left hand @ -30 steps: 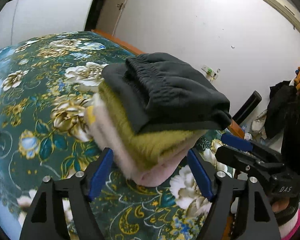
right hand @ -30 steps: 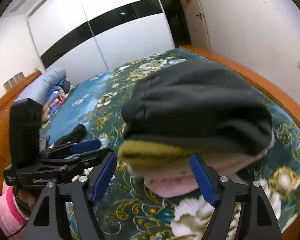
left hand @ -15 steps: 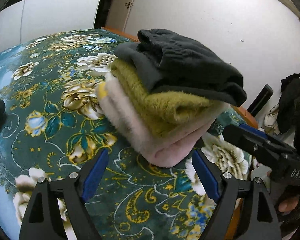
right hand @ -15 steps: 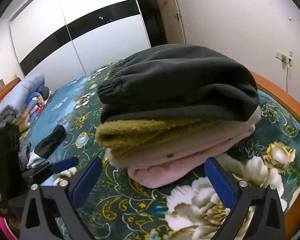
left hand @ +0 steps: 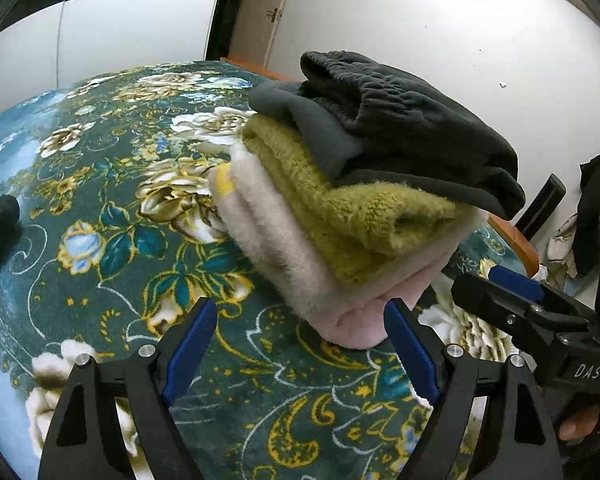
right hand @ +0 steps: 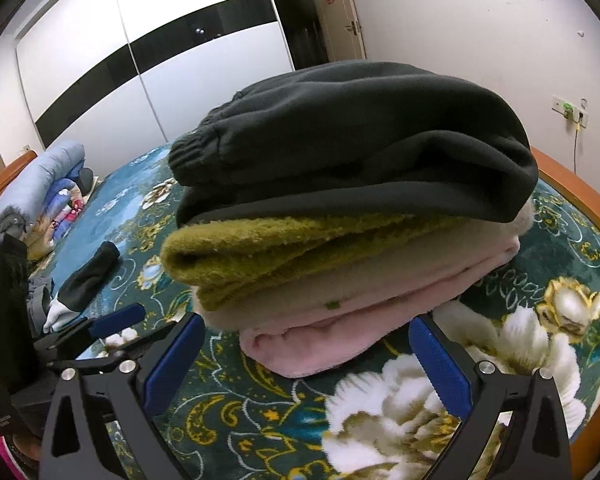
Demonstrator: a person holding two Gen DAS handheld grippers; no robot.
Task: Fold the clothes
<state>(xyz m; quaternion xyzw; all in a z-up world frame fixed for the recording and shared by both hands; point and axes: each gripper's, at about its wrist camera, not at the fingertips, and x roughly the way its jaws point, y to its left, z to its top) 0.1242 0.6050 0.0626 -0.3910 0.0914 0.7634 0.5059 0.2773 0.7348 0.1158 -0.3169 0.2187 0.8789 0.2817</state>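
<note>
Left wrist view: the left tool [left hand: 296,344] stands with its blue-padded jaws wide apart and empty, just short of the near corner of a stack of folded clothes [left hand: 364,216]. The stack rests on the bed's teal floral bedspread [left hand: 112,240]: a dark grey fleece garment with an elastic cuff [left hand: 412,140] on top, an olive fuzzy knit [left hand: 352,220] under it, cream and pink plush layers [left hand: 300,276] at the bottom. All pieces lie folded and squared. The right tool [left hand: 516,292] shows at the right edge, clear of the stack; its jaw gap cannot be read here.

Right wrist view: the right tool [right hand: 308,352] is likewise spread and holds nothing, its pads flanking the pink bottom layer without contact. A small dark unfolded item [right hand: 88,276] lies well apart on the bedspread.

Judgement: the load is soft, light and compressible, and the upper layers could slide. A hold low on the pink fold at both sides would carry it best.

Surroundings: the bed surface yields, a wooden bed frame [right hand: 572,184] borders it, white sliding wardrobe doors [right hand: 172,60] and a plain white wall [left hand: 420,20] stand behind.
</note>
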